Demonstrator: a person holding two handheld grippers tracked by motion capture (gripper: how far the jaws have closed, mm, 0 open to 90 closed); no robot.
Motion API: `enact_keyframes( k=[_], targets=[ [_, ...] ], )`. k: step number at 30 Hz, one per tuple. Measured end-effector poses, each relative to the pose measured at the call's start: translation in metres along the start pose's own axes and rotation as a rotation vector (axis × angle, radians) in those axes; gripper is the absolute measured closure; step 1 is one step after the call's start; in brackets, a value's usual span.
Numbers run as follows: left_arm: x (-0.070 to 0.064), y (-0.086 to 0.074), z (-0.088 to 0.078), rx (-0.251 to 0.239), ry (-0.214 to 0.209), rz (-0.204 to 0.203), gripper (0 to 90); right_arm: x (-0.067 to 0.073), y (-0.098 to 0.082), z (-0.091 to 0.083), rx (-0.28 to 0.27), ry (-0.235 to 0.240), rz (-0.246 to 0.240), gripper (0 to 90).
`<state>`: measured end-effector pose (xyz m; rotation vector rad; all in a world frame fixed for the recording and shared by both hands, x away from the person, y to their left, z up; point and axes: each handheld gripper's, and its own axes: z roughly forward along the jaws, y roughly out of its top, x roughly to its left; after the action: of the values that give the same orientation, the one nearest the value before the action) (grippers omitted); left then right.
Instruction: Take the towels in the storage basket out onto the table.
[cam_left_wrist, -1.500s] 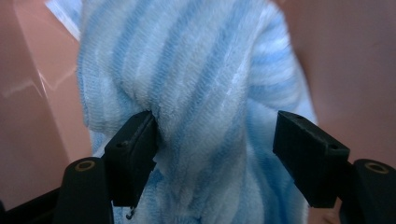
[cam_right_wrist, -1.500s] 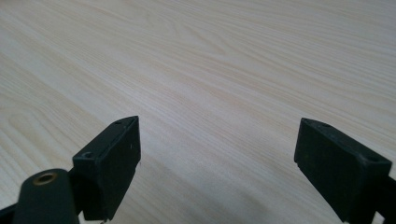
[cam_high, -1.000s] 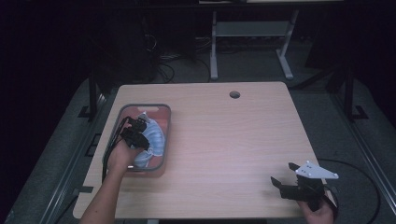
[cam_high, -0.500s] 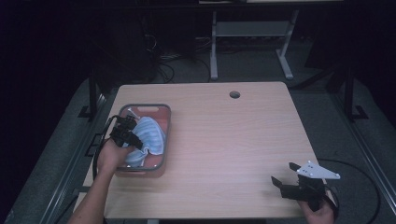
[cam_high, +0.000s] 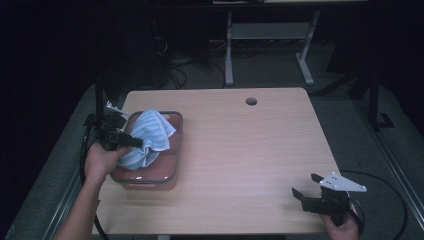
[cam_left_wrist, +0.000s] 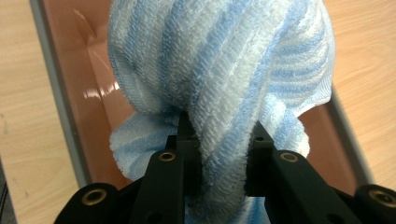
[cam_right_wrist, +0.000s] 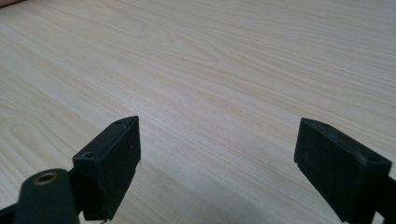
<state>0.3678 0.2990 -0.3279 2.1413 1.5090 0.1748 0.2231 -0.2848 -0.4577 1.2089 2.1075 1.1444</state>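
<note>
The left gripper (cam_high: 134, 142), whose jaws have just closed on a fold of the blue-striped towel (cam_left_wrist: 219, 74), has raised it partly out of the brown tray (cam_high: 176, 145), so removal appears underway, while the right gripper (cam_high: 306, 187) rests wide open and empty.

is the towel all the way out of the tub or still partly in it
Partly in. The left tongs pinch a bunched fold of the striped towel, lifted above the rim, while its lower end hangs inside the tub.
</note>
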Motion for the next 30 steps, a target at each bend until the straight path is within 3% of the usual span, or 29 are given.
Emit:
enact_keyframes(
  k=[8, 17, 23, 25, 30],
  targets=[
    [-0.006, 0.011, -0.020, -0.047, -0.026, 0.020, 73.6, 0.000, 0.000, 0.001, 0.001, -0.001, -0.002, 14.2],
    [-0.017, 0.021, -0.033, -0.091, -0.092, 0.032, 73.5, -0.001, 0.000, 0.000, -0.002, -0.005, 0.004, 14.2],
    [-0.031, 0.029, -0.035, -0.105, -0.100, 0.063, 73.5, -0.002, 0.000, 0.000, -0.003, -0.009, 0.002, 14.1],
    [-0.041, 0.033, -0.037, -0.109, -0.102, 0.094, 73.5, -0.003, 0.000, -0.001, -0.005, -0.014, 0.003, 14.2],
    [-0.052, 0.039, -0.037, -0.104, -0.102, 0.125, 73.4, -0.004, 0.000, 0.000, -0.002, -0.014, 0.006, 14.2]
  ],
)
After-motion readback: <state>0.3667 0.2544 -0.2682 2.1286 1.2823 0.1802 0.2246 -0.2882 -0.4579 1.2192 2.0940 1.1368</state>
